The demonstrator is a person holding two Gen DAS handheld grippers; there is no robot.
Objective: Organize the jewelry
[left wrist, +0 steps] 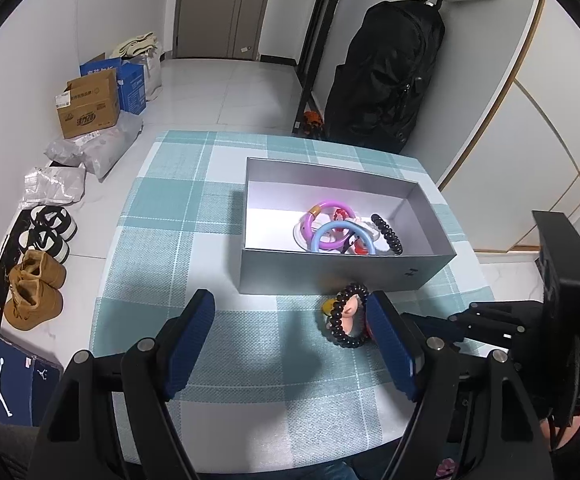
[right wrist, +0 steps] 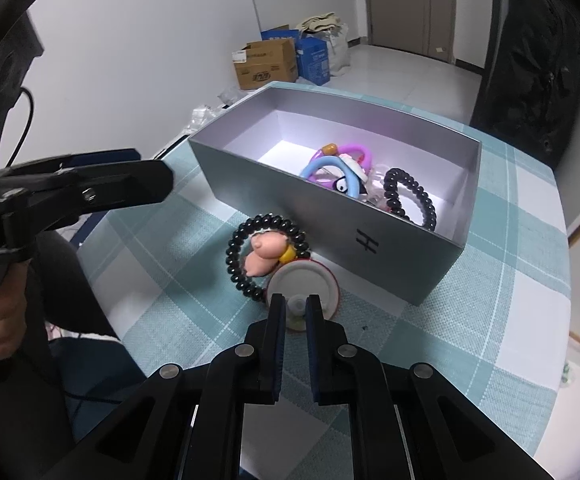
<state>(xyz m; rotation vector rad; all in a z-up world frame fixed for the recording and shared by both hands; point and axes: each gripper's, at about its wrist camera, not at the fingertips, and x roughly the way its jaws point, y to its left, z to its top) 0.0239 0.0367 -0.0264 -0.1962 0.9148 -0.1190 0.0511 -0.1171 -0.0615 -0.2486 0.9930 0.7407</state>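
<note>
Right gripper pinching white disc charm's stub (left gripper open, idle) may snag bead bracelet at lower centre.

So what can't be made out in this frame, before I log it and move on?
- Round white piece: whether the right gripper actually pinches its stem is unclear; the jaws cover the contact.
- Same piece in the left wrist view: mostly hidden behind a blue pad of the left gripper.
- Tangle in the grey box: items beneath the rings overlap and cannot be counted.
- Pink figure inside the black bead bracelet: too small to identify.
</note>
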